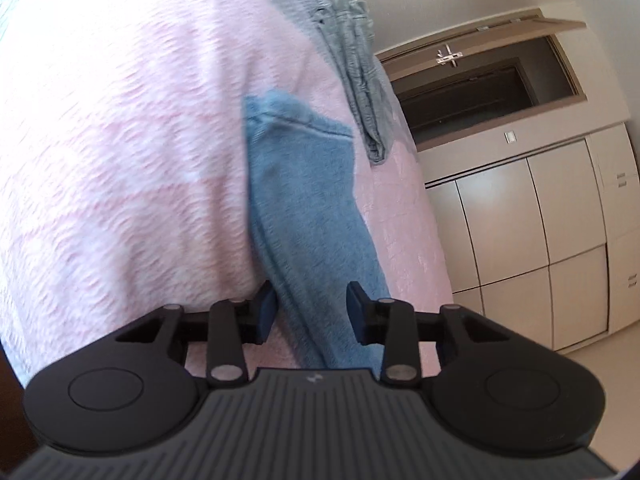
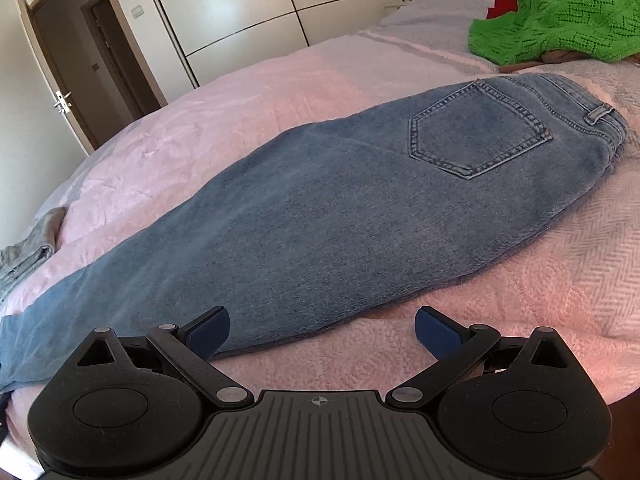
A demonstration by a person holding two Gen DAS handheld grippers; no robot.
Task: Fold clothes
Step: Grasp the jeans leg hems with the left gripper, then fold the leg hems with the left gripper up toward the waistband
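Two black grippers hovered over a pink bedspread [image 2: 280, 80]. Between the spread, empty jaws of the right gripper [image 2: 322, 334] lay the edge of blue jeans [image 2: 320, 216], stretched flat along the bed, back pocket [image 2: 478, 130] facing up. With its jaws also parted and empty, the left gripper [image 1: 311, 312] straddled a jeans leg. Grey folded clothing [image 1: 360, 72] sat near the bed's edge, and a green knit [image 2: 568, 8] lay beyond the waistband.

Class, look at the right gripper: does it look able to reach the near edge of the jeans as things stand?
Probably yes. The right gripper is open, and the jeans lie flat on the pink bedspread just ahead of its fingertips. Nothing lies between them; the green knit sits far behind.
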